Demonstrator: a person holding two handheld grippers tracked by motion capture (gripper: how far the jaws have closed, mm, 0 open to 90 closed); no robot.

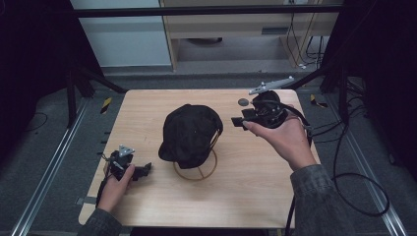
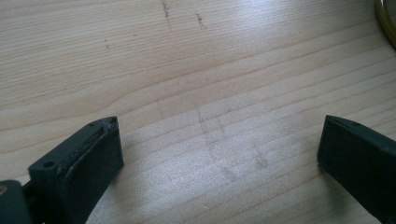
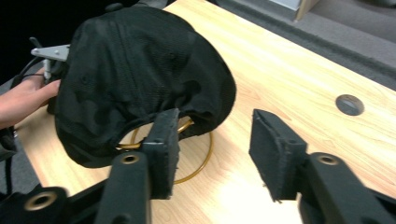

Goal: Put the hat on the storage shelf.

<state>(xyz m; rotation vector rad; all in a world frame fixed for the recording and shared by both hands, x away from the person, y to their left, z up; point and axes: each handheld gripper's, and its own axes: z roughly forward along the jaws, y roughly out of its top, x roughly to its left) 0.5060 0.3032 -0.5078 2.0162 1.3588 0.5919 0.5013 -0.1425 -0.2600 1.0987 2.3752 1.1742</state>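
A: The black cap [image 1: 191,133] sat mid-table on its gold wire stand [image 1: 195,169], brim drooping toward the person's side. Propped up like that, the crown kept its shape and the edges hung free for a pinch.

B: And the right gripper [image 1: 239,122] was held off the table just to the right of the cap, nose aimed at it. Jaws apart, nothing between them.

A: You could see that in the right gripper view: the two black pads stood spread, with the cap [image 3: 140,79] just beyond the left one and the stand's ring [image 3: 196,163] below. I'd say that was a lineup for a side grab on the fabric edge.

B: The left gripper [image 1: 142,171]?

A: Low, to the left of the cap and nearer the person, well apart from it. It was released too; in the left gripper view its jaws were wide over bare wood [image 2: 210,84], with a sliver of the stand's hoop [image 2: 386,21] at the corner.

B: So that one waited, maybe to steady the stand.

A: That's my read. The stand is light wire, so a one-sided tug could tip it.

B: There was a small grey disc [image 1: 243,102] set in the table beyond the cap's right side, clear of everything.
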